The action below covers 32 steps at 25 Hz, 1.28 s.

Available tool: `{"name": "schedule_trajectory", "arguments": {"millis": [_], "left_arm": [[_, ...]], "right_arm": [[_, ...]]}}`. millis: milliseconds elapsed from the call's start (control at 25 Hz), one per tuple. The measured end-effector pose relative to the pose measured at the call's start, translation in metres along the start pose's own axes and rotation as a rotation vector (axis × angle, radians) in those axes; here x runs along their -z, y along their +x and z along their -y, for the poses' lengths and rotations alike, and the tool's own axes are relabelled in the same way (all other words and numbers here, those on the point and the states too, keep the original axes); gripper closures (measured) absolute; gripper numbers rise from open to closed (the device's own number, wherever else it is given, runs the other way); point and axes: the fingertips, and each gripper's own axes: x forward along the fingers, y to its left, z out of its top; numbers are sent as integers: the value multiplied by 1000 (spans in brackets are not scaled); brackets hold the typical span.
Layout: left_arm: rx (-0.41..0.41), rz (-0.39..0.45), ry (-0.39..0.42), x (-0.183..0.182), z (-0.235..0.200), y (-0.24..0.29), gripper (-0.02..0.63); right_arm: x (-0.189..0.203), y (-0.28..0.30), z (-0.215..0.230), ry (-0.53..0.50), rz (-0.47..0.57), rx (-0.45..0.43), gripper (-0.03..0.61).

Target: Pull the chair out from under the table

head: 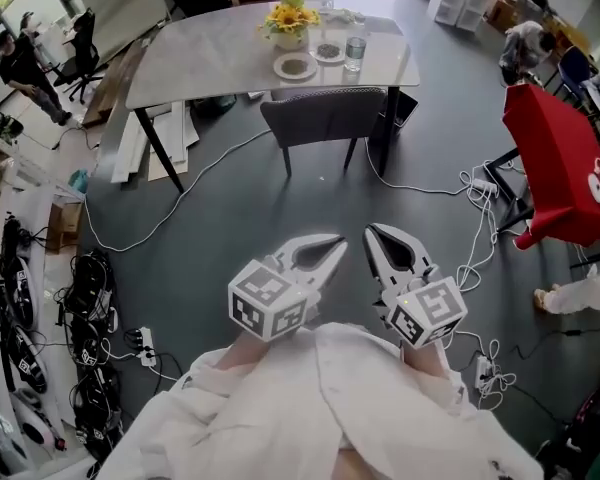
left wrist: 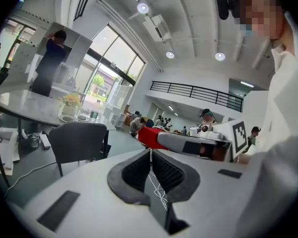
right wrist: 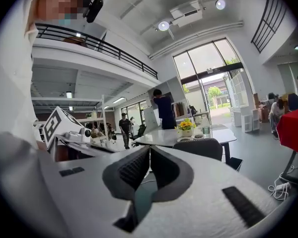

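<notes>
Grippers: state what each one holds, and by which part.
Nothing is held. The left gripper and the right gripper both have their jaws shut on nothing, short of the chair.

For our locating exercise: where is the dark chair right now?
In the head view, the chair sits top centre, pushed in at the near edge of the grey table, in line with the plate and yellow flowers.
</notes>
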Motion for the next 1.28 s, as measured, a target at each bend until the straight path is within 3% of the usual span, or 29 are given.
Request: {"name": "schedule_trajectory", "arguments": {"millis": [360, 520, 1280], "left_arm": [[-31, 5, -76, -12, -67, 16, 589], [-41, 5, -75, -22, -92, 32, 588], [-142, -5, -98, -115, -242, 163, 589]], "right_arm": [[6, 49, 31, 26, -41, 29, 574], [4, 72, 53, 32, -44, 30, 574], [-43, 225, 202, 25, -85, -97, 574]]}}
